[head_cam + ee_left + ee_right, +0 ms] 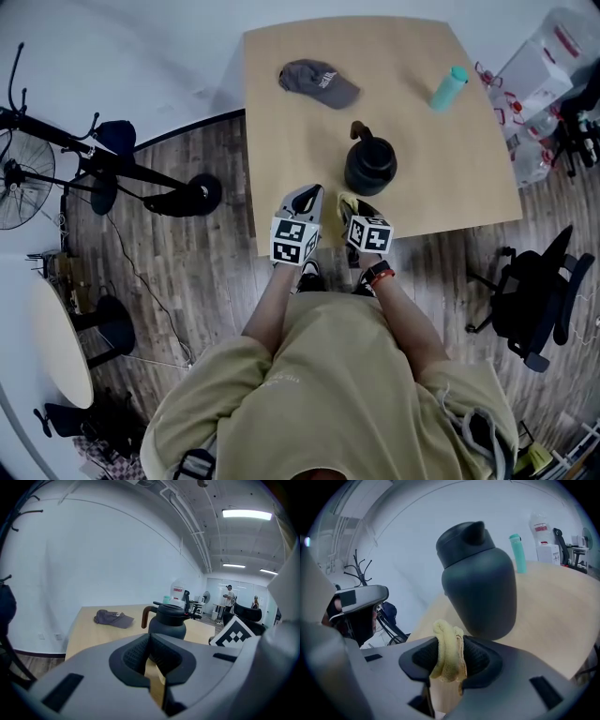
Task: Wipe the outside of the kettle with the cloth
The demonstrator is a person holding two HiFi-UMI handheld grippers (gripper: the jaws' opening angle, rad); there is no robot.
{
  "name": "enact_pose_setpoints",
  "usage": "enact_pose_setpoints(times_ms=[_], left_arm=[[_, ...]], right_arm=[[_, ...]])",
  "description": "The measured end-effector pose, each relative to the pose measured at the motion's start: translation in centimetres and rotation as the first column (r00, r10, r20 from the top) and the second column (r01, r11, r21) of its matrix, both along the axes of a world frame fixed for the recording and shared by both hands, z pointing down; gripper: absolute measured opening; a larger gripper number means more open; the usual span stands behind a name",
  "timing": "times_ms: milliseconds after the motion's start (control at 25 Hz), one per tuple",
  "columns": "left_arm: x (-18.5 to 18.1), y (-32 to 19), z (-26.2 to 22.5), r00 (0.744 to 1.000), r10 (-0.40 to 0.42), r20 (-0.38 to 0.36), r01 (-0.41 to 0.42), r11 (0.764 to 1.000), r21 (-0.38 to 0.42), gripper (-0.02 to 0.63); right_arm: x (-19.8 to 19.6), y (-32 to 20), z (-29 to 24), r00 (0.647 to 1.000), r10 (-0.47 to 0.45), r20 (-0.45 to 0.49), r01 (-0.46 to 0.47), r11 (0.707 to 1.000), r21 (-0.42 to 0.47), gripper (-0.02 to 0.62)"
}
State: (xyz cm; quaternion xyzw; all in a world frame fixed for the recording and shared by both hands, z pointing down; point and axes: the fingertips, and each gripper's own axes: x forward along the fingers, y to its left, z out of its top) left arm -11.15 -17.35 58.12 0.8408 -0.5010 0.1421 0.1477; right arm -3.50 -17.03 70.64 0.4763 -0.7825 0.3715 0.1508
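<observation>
Just short of kettle (480,588): right gripper (451,641) clamped on cloth (448,660); left gripper (150,643) pinched together, empty.

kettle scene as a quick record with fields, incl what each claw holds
kettle: dark, upright on the table, lid on
cloth: yellow, pinched in the right claw, close to the kettle's side, contact unclear
left claw: shut, nothing in it, beside the right one at the table's near edge
also on table: grey cap and teal bottle, both beyond the kettle
</observation>
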Motion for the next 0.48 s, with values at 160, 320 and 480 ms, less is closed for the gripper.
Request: enact_pose_setpoints(times_ms=[160, 320, 480], left_arm=[[-2.0, 0.0, 0.0, 1.0, -0.007, 0.008, 0.007, 1.0, -0.002, 0.025], [-3.6, 0.0, 0.3, 1.0, -0.015, 0.011, 0.015, 1.0, -0.008, 0.025], [-4.8, 0.3, 0.5, 1.0, -0.018, 0.013, 0.018, 1.0, -0.017, 0.025]], right_arm=[[-2.5, -1.3, 0.8, 0.999, 0.05, 0.009, -0.05, 0.998, -0.023, 0.156], [-2.8, -2.9, 1.7, 0.983, 0.18, 0.041, -0.176, 0.981, -0.081, 0.156], [-2.3, -4.0, 2.2, 0.942, 0.321, 0.096, -0.305, 0.94, -0.15, 0.156]])
